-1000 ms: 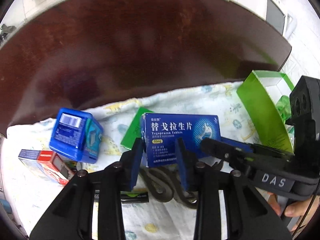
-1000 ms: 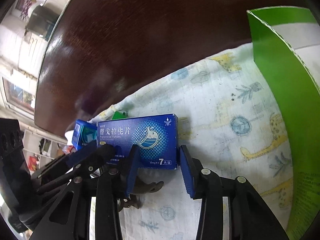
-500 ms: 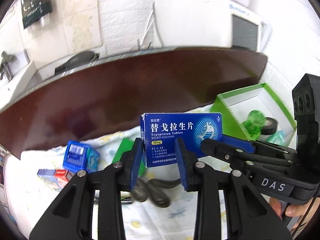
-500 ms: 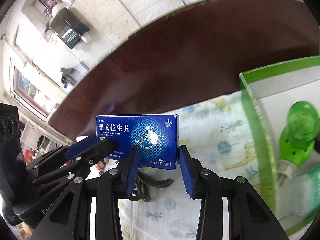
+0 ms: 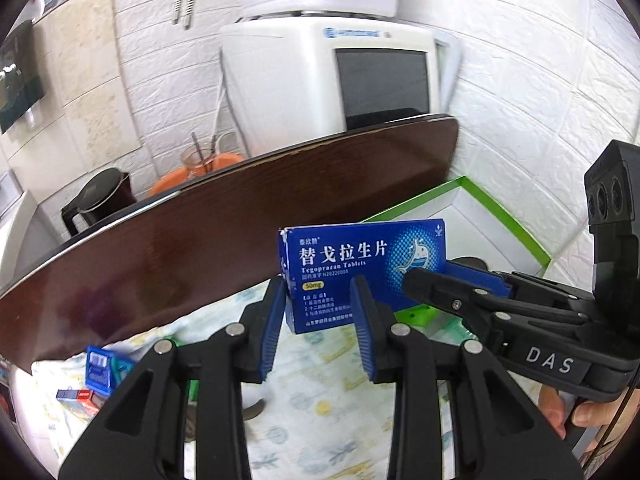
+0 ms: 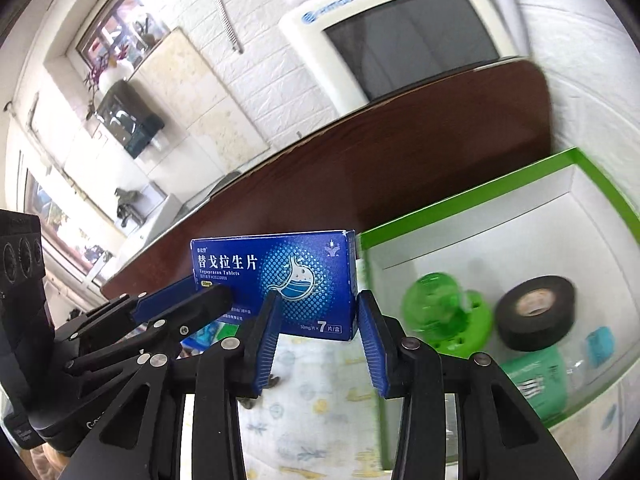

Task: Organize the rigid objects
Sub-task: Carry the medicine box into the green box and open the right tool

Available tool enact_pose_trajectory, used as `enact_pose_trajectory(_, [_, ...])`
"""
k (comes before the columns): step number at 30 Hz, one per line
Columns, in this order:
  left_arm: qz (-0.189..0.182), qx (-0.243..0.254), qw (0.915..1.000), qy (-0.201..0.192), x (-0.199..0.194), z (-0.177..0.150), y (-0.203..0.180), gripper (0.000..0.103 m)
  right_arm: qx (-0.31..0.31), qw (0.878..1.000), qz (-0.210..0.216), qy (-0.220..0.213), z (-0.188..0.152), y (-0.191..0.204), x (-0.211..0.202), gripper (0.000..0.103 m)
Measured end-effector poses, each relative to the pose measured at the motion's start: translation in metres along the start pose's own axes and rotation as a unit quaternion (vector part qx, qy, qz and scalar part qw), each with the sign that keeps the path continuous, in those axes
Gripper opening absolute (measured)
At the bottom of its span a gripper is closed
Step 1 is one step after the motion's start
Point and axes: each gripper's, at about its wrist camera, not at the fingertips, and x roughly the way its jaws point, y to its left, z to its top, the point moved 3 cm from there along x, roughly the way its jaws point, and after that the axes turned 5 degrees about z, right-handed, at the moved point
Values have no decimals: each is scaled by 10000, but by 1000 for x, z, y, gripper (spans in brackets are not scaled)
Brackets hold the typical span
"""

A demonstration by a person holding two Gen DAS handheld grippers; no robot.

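Both the left claw (image 5: 320, 312) and right claw (image 6: 318, 316) clamp the blue cardboard tablet box (image 6: 276, 280) aloft, mid-transfer; next, I judge, lowering it into the green-rimmed white cardboard bin (image 6: 460, 196).

Behind it all, a dark brown table (image 5: 224, 240) runs across, draped at the near end with a pale printed cloth (image 5: 316, 392). Past its far edge stands a white appliance with a dark screen (image 5: 340, 80) against a white brick wall (image 5: 532, 92). Off left, a black kettle (image 5: 100, 196) beside an orange tub (image 5: 192, 172).
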Motion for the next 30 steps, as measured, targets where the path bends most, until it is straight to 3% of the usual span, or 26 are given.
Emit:
enact_pose_trajectory(12, [-246, 298, 9990, 226, 47, 24, -68, 32, 152, 9986, -452, -229, 29, -70, -26, 42])
enact_pose_trajectory(20, [-383, 204, 9974, 576, 87, 23, -73, 32, 260, 9980, -574, -103, 36, -105, -12, 42])
enact_pose_trajectory(30, [-333, 155, 9961, 799, 112, 21, -61, 32, 336, 9976, -595, 129, 37, -115, 20, 42])
